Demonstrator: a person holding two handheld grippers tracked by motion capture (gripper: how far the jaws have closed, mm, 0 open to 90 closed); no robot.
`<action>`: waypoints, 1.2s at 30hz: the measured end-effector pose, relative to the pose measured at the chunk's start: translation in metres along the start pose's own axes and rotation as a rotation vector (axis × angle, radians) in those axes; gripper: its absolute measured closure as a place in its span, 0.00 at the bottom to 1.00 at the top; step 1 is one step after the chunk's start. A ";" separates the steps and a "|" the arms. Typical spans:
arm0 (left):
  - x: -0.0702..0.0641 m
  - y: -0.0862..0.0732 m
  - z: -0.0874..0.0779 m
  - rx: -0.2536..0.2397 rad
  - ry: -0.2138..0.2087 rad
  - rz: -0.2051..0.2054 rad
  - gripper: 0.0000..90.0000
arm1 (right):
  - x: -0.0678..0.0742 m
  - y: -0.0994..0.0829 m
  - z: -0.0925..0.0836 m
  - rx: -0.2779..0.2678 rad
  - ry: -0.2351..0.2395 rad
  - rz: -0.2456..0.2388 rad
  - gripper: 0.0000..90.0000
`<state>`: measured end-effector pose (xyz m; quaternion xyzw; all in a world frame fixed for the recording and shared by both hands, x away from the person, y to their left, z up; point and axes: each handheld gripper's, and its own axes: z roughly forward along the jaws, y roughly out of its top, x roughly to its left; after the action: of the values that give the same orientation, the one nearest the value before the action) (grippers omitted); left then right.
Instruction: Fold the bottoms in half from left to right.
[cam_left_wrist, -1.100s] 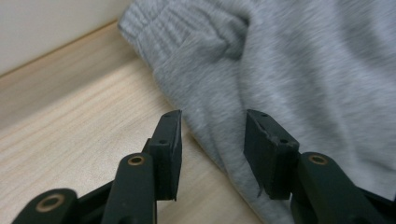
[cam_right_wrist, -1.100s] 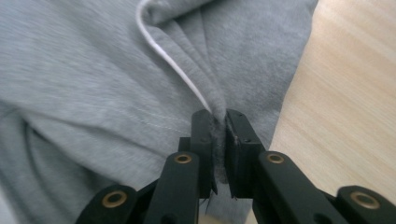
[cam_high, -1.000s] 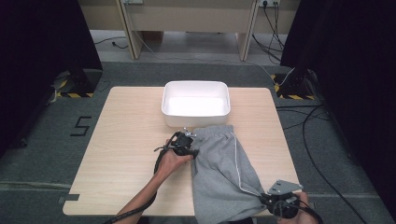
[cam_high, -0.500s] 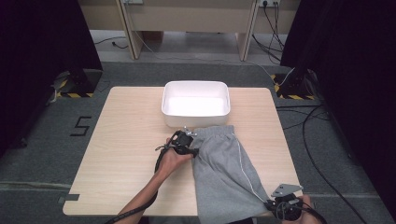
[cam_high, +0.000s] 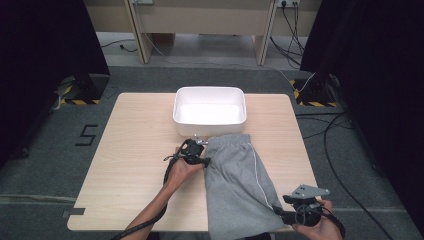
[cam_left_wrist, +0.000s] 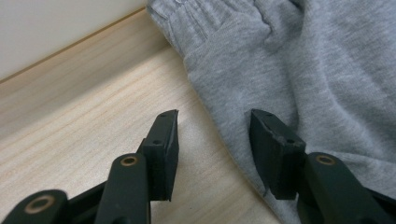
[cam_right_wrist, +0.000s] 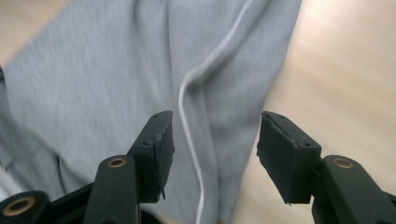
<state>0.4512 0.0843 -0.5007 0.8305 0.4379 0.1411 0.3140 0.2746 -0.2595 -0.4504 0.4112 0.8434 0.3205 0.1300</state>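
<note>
We see a pair of grey shorts (cam_high: 237, 182) lying flat on the right half of the wooden bench (cam_high: 135, 150), its elastic waistband toward the far side and its leg ends draped over the near edge. A thin white stripe (cam_high: 260, 177) runs down its right side. The waistband ends just short of a white rectangular tub (cam_high: 210, 107), which stands at the middle of the far edge of the bench; whether cloth and tub touch we cannot tell.

At the left edge of the shorts, near the waistband, we find the left gripper (cam_high: 196, 155), held in the person's left hand (cam_high: 180, 170). In the left gripper view its jaws stand apart, one over bare wood and the other on the grey cloth, so that the hem of the shorts (cam_left_wrist: 299, 70) lies between them without being pinched.

The right gripper (cam_high: 300, 207) sits at the near right corner of the bench, by the lower right edge of the shorts, in the person's right hand (cam_high: 320, 227). Its jaws have just been opening and now stand apart; in the right gripper view the white stripe (cam_right_wrist: 196, 93) and the cloth's edge lie between them, unclamped.

Around the bench we see grey carpet, a floor marking shaped like a five (cam_high: 87, 135) on the left, cables (cam_high: 330, 130) trailing on the right, and black curtains on both sides.
</note>
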 end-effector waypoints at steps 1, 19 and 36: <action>0.000 0.000 0.000 -0.003 0.000 -0.004 0.57 | 0.001 0.006 0.001 -0.026 -0.005 0.005 0.50; -0.019 -0.054 -0.051 -0.161 -0.157 -0.097 0.46 | -0.016 0.062 0.084 -0.053 -0.056 0.062 0.56; -0.050 -0.074 -0.047 -0.135 -0.150 -0.008 0.44 | -0.025 0.074 0.076 -0.135 -0.107 -0.013 0.94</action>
<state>0.3511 0.0927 -0.5108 0.8141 0.4058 0.1065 0.4016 0.3722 -0.2121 -0.4618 0.4127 0.8144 0.3532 0.2043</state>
